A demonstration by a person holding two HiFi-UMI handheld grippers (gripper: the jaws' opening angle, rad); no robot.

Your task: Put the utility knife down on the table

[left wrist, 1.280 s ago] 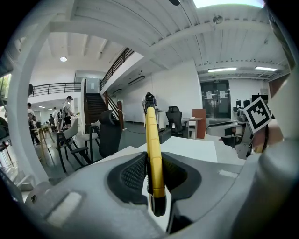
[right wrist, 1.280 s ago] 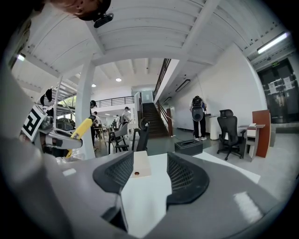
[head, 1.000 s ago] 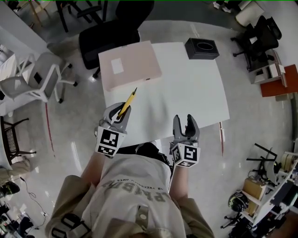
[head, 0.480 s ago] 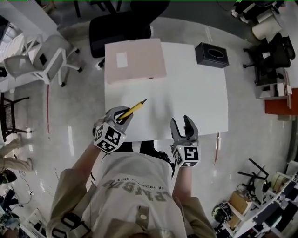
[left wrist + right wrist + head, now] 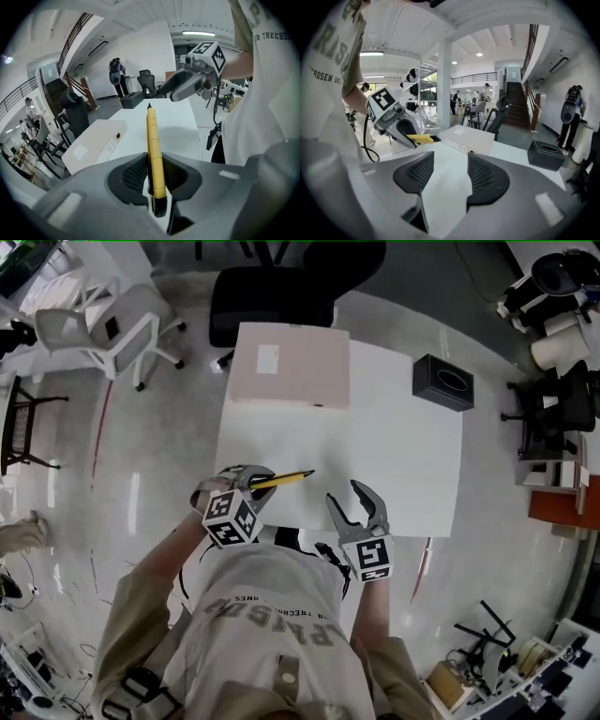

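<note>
My left gripper [image 5: 249, 480] is shut on the rear end of a yellow utility knife [image 5: 284, 479], at the near left edge of the white table [image 5: 394, 442]. The knife points right, out over the tabletop. In the left gripper view the knife [image 5: 153, 150] stands pinched between the ribbed pads, its black tip pointing away. My right gripper [image 5: 344, 493] hovers open and empty over the near edge, a little right of the knife's tip. From the right gripper view, the left gripper [image 5: 391, 117] and the knife [image 5: 419, 138] show at the left.
A flat pink box [image 5: 291, 376] lies on the far left of the table and a black tissue box [image 5: 442, 382] at the far right corner. A black office chair [image 5: 272, 292] stands behind the table, white chairs [image 5: 122, 324] to the left.
The left gripper has sunk towards the table edge and turned, so the knife now points right instead of away. The right gripper has tilted and rolled, still open.
</note>
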